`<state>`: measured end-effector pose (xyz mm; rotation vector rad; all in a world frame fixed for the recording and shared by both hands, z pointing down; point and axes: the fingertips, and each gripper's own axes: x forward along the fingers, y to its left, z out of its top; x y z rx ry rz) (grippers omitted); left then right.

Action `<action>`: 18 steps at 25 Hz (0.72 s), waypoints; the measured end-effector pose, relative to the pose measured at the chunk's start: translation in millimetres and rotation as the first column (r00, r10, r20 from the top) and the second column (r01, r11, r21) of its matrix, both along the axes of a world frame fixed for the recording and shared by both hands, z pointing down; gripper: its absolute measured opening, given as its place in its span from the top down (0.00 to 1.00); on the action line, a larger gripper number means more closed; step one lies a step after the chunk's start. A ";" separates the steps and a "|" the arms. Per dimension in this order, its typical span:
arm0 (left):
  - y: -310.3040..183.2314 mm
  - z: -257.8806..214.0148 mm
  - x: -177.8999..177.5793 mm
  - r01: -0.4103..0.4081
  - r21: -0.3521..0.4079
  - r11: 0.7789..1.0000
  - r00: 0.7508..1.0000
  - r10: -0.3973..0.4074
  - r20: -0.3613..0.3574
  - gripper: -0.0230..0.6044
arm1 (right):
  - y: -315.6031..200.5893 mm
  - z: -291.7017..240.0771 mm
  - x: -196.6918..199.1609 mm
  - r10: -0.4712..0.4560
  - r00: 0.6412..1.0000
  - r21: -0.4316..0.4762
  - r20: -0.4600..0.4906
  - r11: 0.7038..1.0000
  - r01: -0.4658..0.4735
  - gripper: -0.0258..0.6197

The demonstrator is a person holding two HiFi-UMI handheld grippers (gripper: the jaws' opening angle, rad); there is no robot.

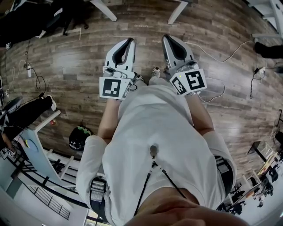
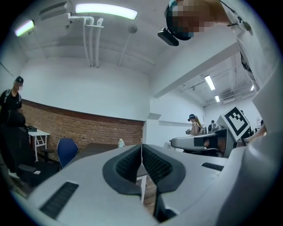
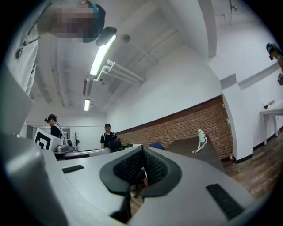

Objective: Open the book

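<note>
No book shows in any view. In the head view both grippers are held side by side in front of the person's torso, over a wooden floor (image 1: 212,39). My left gripper (image 1: 128,42) is shut, its ribbed black pads (image 2: 128,165) meeting with nothing between them. My right gripper (image 1: 168,39) is also shut and empty, its pads (image 3: 154,165) touching at the tips. Both point level into the room. The left gripper view catches the right gripper (image 2: 199,142) off to its side.
White table legs (image 1: 106,9) stand at the head view's far edge. Cables (image 1: 221,57) trail over the floor, and a dark helmet (image 1: 79,137) lies at the lower left. Ahead are a brick wall (image 2: 97,128), a blue chair (image 2: 66,151), a dark table (image 3: 194,148) and people (image 3: 107,137).
</note>
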<state>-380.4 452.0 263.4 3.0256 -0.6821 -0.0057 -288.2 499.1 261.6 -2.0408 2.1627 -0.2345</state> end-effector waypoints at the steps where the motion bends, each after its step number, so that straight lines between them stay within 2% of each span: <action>1: -1.6 1.5 4.1 0.007 -0.004 1.000 1.000 -0.007 -0.002 0.92 | -0.6 -1.2 3.3 -0.007 1.000 0.004 -0.011 1.000 0.007 0.90; 9: 1.2 5.6 46.4 0.032 -0.016 0.999 0.999 -0.033 -0.025 0.92 | -0.5 6.3 38.8 -0.042 0.999 -0.031 -0.021 0.999 0.042 0.90; 12: -0.1 3.9 51.5 0.031 -0.030 0.999 0.999 -0.032 -0.035 0.92 | -6.0 0.8 44.7 -0.058 0.998 -0.031 -0.024 0.998 0.058 0.90; 18: -9.2 -0.5 55.5 0.069 -0.010 0.998 0.997 -0.069 -0.045 0.92 | -15.7 -3.1 51.5 -0.088 0.995 -0.017 -0.045 0.996 0.087 0.90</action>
